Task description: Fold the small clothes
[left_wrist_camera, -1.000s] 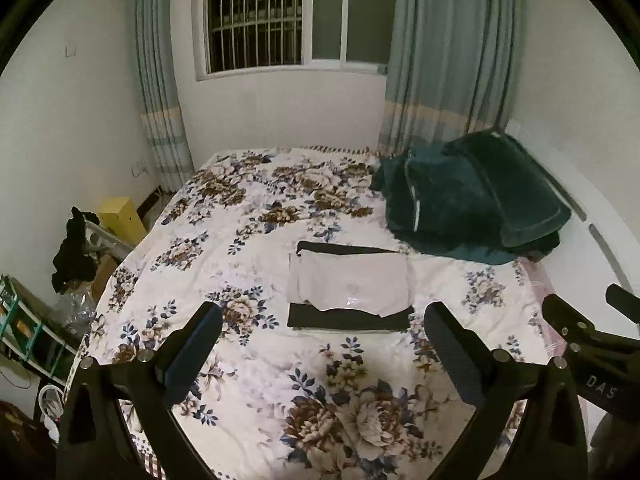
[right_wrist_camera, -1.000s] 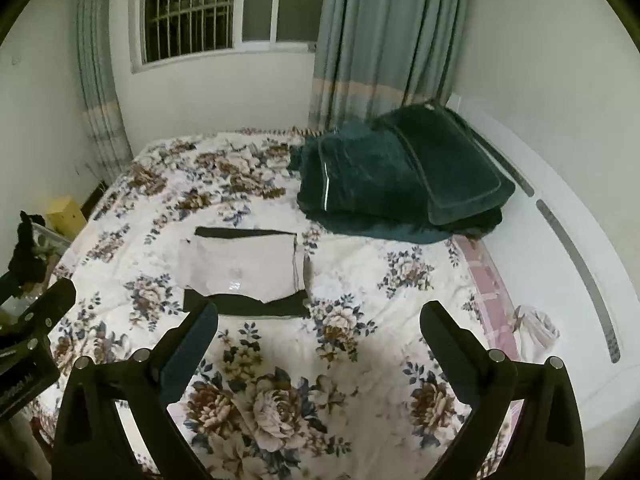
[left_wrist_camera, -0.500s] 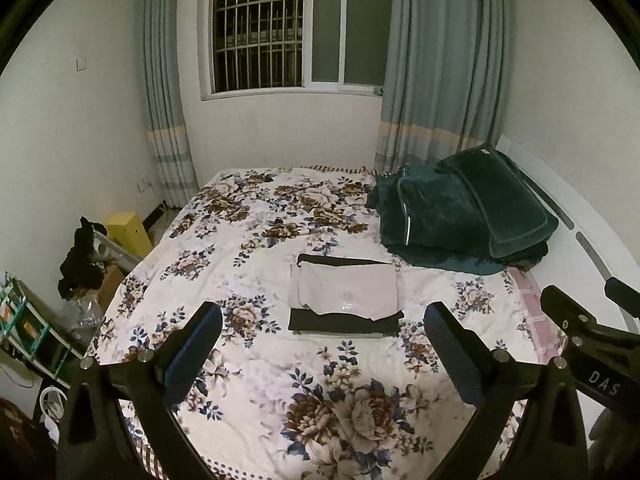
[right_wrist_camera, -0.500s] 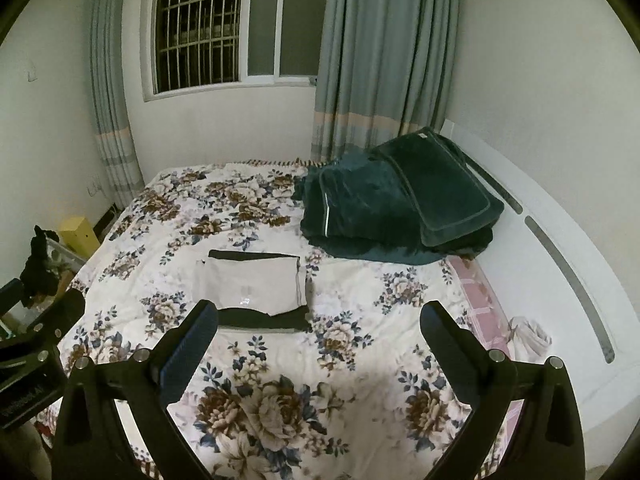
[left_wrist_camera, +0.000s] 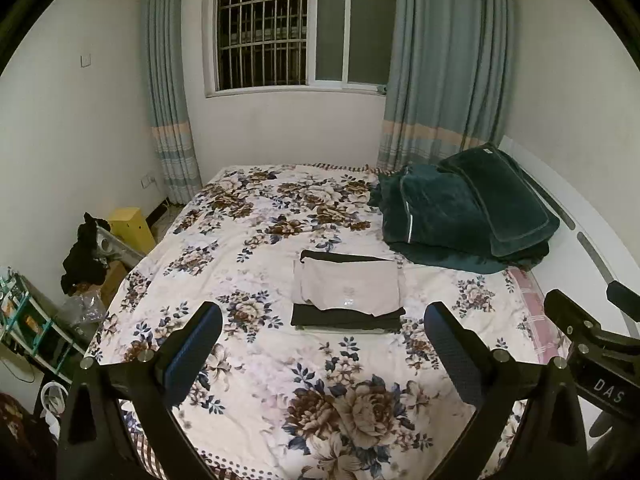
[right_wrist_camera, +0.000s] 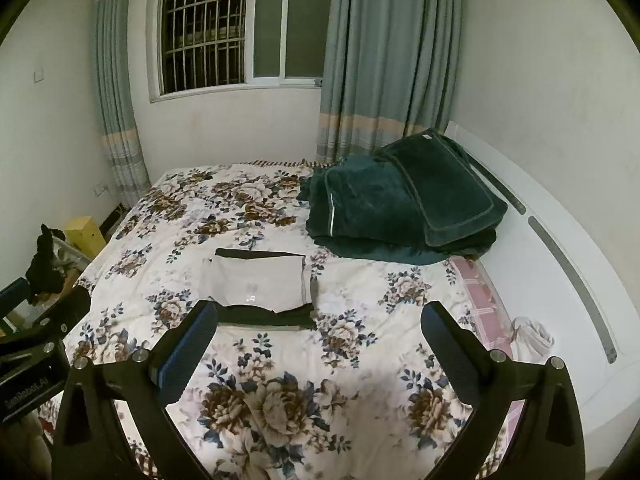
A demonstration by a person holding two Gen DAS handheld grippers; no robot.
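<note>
A folded beige garment lies on top of a folded black garment in the middle of the floral bed sheet. The same stack shows in the right wrist view, beige over black. My left gripper is open and empty, held above the near part of the bed, well short of the stack. My right gripper is open and empty, to the right of the left one and equally far back.
A dark green folded blanket and pillow sit at the bed's far right by the white headboard. A yellow box, dark clothing and a shelf stand on the floor left of the bed.
Both grippers have pulled back and up from the bed, so the stack looks smaller and more of the room shows. The folded stack has not moved.
</note>
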